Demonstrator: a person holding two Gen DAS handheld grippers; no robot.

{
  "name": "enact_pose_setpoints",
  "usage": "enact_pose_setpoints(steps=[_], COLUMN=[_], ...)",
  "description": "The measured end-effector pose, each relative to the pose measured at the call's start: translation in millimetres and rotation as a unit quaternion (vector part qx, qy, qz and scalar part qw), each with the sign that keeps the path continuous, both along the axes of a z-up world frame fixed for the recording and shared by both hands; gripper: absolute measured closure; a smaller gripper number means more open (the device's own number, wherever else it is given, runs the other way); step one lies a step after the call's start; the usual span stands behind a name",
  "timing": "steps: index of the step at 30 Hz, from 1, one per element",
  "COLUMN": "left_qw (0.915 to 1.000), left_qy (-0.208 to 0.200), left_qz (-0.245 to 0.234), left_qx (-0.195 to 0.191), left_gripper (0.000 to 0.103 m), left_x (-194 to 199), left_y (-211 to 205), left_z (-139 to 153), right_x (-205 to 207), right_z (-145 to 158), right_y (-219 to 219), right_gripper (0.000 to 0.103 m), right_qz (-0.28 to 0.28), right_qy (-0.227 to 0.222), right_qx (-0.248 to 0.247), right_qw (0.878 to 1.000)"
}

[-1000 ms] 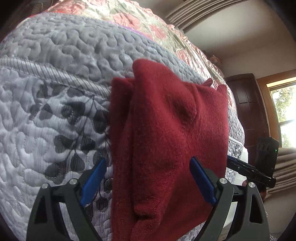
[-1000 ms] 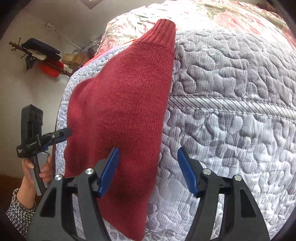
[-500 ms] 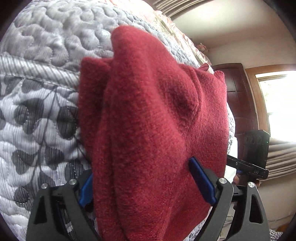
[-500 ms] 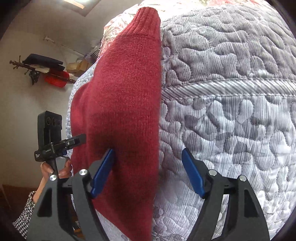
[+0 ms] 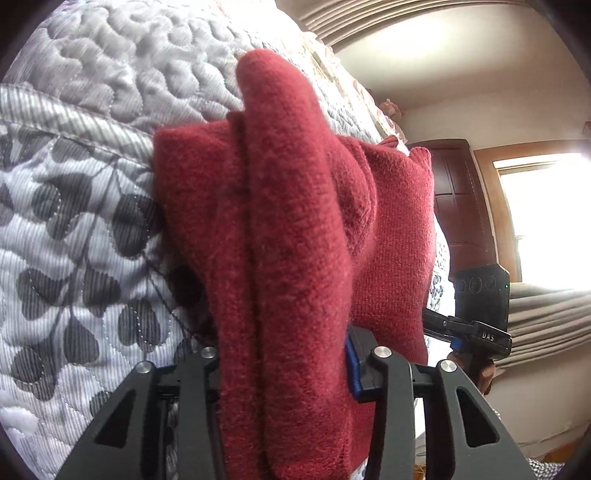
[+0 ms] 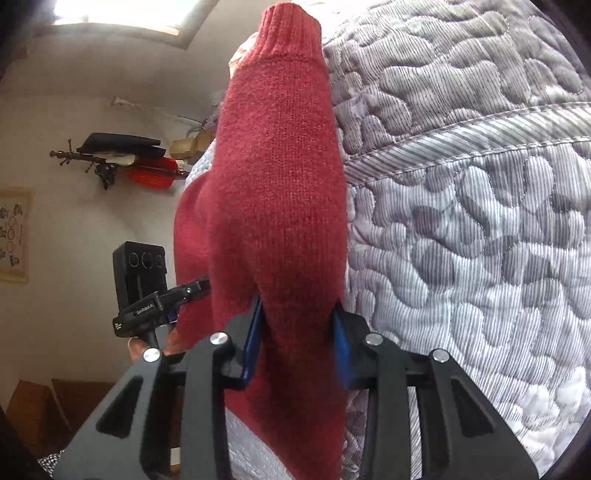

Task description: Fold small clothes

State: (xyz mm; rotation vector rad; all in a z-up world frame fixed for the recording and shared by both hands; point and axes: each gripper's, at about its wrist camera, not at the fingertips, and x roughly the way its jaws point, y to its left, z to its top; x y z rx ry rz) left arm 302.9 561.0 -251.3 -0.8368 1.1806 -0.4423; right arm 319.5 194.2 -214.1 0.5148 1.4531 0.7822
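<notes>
The red sweater (image 5: 295, 229) lies on the quilted bed (image 5: 74, 221), its long axis running away from both grippers. Left gripper (image 5: 284, 369) and right gripper (image 6: 297, 343) each have jaws clamped on its near edge.

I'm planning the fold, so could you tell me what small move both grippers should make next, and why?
Probably lift together and carry the near edge forward. The left gripper and right gripper each look shut on the red sweater, which lies on the quilt, its cuff farthest away.
</notes>
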Motion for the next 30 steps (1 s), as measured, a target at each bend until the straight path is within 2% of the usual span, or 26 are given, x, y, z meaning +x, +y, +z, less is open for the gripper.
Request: enact_pose_setpoints(steps=[7, 13, 18, 22, 26, 27, 28, 29, 30], left_qw=[0.9989, 0.9953, 0.9924, 0.9921, 0.9949, 0.9957, 0.996, 0.996, 0.9962], left_qy=[-0.027, -0.053, -0.069, -0.065, -0.053, -0.047, -0.044, -0.042, -0.042], left_qz=[-0.027, -0.046, -0.068, -0.08, -0.084, -0.08, -0.077, -0.071, -0.064], left_qx=[-0.028, -0.067, -0.076, -0.072, -0.02, -0.007, 0.011, 0.033, 0.041], left_gripper=[0.063, 0.063, 0.063, 0.063, 0.063, 0.063, 0.063, 0.062, 0.062], left_x=[-33.4, -60.0, -71.2, -69.6, -71.4, -71.8, -73.6, -75.0, -77.8], left_y=[-16.1, -65.8, -123.2, -169.4, -213.8, -221.1, -228.1, -231.5, -233.1], left_z=[31.8, 61.6, 80.8, 76.1, 54.9, 46.7, 41.7, 34.5, 30.7], right_x=[-34.9, -68.8, -84.7, -87.5, -77.3, -73.5, -69.2, -64.3, -60.5], right_z=[52.7, 99.1, 122.2, 113.4, 80.7, 70.6, 60.4, 51.0, 43.5], right_y=[-15.6, -72.9, -134.9, -178.1, -212.3, -219.0, -226.5, -236.8, -248.1], right_gripper=[0.074, 0.074, 0.073, 0.073, 0.073, 0.078, 0.094, 0.101, 0.103], right_qz=[0.009, -0.012, -0.024, -0.037, -0.04, -0.037, -0.036, -0.041, -0.053], right_qy=[-0.04, -0.06, -0.074, -0.07, -0.049, -0.045, -0.042, -0.038, -0.031], right_qx=[-0.01, -0.011, -0.028, -0.048, -0.072, -0.082, -0.092, -0.094, -0.085], right_qw=[0.999, 0.998, 0.997, 0.996, 0.995, 0.995, 0.994, 0.994, 0.995])
